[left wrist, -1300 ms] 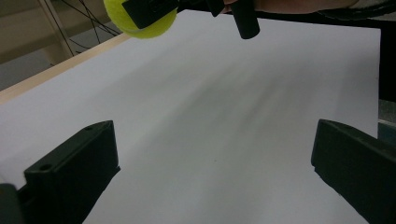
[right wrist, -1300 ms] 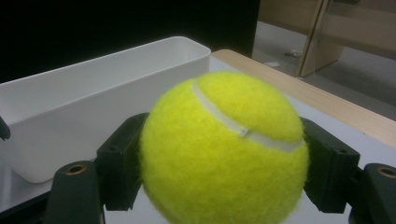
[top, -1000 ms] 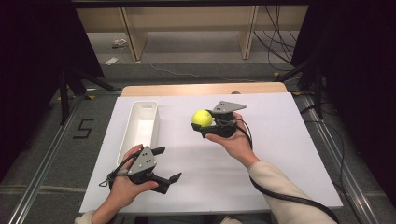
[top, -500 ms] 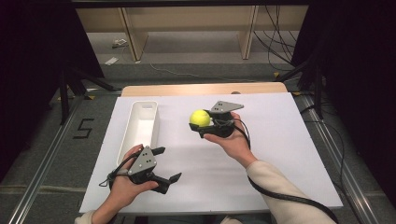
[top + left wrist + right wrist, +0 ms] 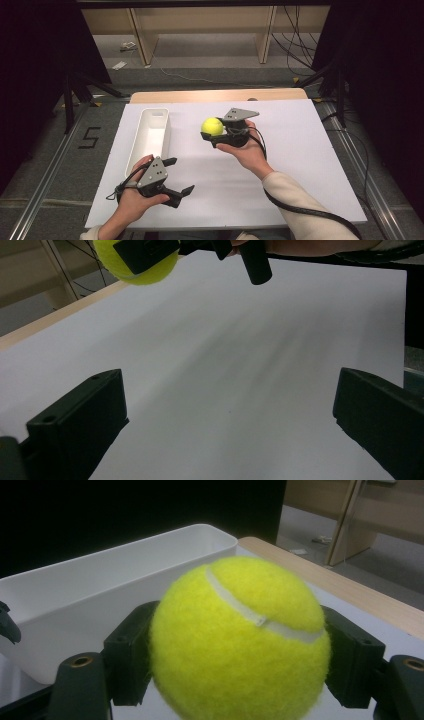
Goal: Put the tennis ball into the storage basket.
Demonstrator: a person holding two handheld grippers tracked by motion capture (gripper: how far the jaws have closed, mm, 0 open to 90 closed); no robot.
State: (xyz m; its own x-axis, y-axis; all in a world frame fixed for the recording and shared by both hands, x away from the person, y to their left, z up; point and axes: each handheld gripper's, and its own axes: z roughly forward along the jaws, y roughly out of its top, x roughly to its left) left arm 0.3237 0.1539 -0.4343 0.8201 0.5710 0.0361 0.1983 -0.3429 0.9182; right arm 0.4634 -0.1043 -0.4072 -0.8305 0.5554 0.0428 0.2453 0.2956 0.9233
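Observation:
A yellow tennis ball (image 5: 212, 126) is held above the middle of the white table (image 5: 300, 150), with my right gripper (image 5: 211, 133) shut on it. In the right gripper view the ball (image 5: 240, 640) sits between both black jaws, its white seam on top. A long white tray (image 5: 150, 136) lies left of the ball, and its near wall (image 5: 100, 590) stands just beyond it. My left gripper (image 5: 181, 175) rests near the table's front left, jaws wide apart and holding nothing. In the left gripper view, the left gripper (image 5: 227, 427) faces bare table, with the ball (image 5: 132, 270) at the top left.
A wooden strip (image 5: 220, 95) edges the table's far side. Beyond it stand wooden shelf legs (image 5: 142, 40) and cables on the floor. Metal rails (image 5: 45, 165) run along both sides of the table. Black curtains flank the scene.
The right gripper has drifted very slightly left with the ball. The left gripper has stayed where it was.

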